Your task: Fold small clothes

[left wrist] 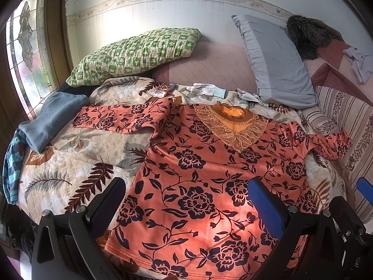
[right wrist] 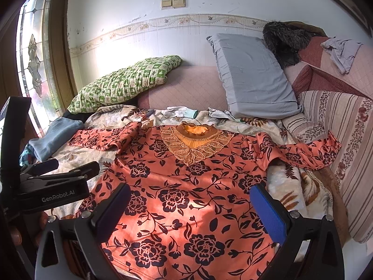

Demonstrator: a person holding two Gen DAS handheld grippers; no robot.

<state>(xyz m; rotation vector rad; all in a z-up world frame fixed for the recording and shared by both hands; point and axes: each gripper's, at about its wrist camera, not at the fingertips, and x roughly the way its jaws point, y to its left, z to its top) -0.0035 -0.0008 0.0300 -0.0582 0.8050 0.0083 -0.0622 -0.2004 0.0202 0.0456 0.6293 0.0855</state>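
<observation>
Orange floral top (left wrist: 205,186) lies flat, front up, on the leaf-print quilt (left wrist: 70,163) of the bed, sleeves spread, lace collar (left wrist: 233,126) away from the cameras. Left tongs (left wrist: 186,200) and right tongs (right wrist: 191,210) both gape wide above its hem, holding nothing. Folded blue cloth (left wrist: 51,119) beside left sleeve; grey pillow (left wrist: 275,63) and white gloves (left wrist: 202,88) beyond collar. Hem partly cut off.

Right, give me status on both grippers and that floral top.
Left gripper open, empty. Right gripper open, empty. Orange floral top spread flat, face up, sleeves out, unfolded. Nothing lying on it; blue folded garment beside the left sleeve.
</observation>
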